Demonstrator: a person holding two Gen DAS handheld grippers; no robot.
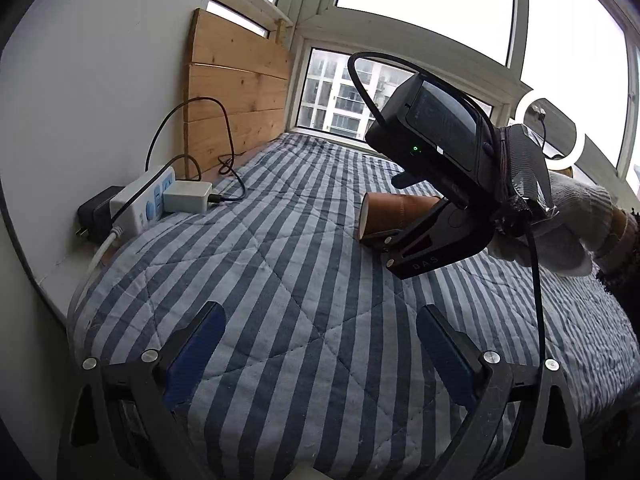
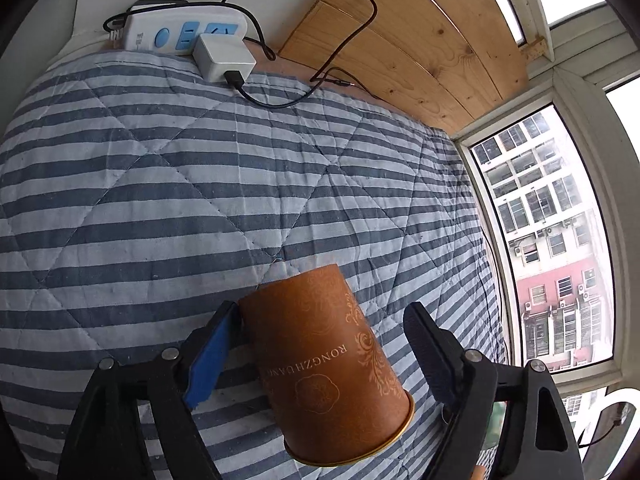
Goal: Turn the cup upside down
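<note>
2 claws over striped blue-and-white quilted bed (image 1: 280, 264). Brown paper cup with gold print (image 2: 324, 360) tilted on its side between right claw (image 2: 320, 354) fingers, touching only the left blue pad (image 2: 210, 360), jaws spread. Left claw (image 1: 320, 352) spread wide, holding nothing, well apart from cup (image 1: 394, 216).

Flat daylight from the blown-out windows (image 1: 424, 12) at twelve to three o'clock leaves soft shadows on the quilt (image 1: 280, 240), perhaps slightly hazy, with fisheye bending and dark corners.
</note>
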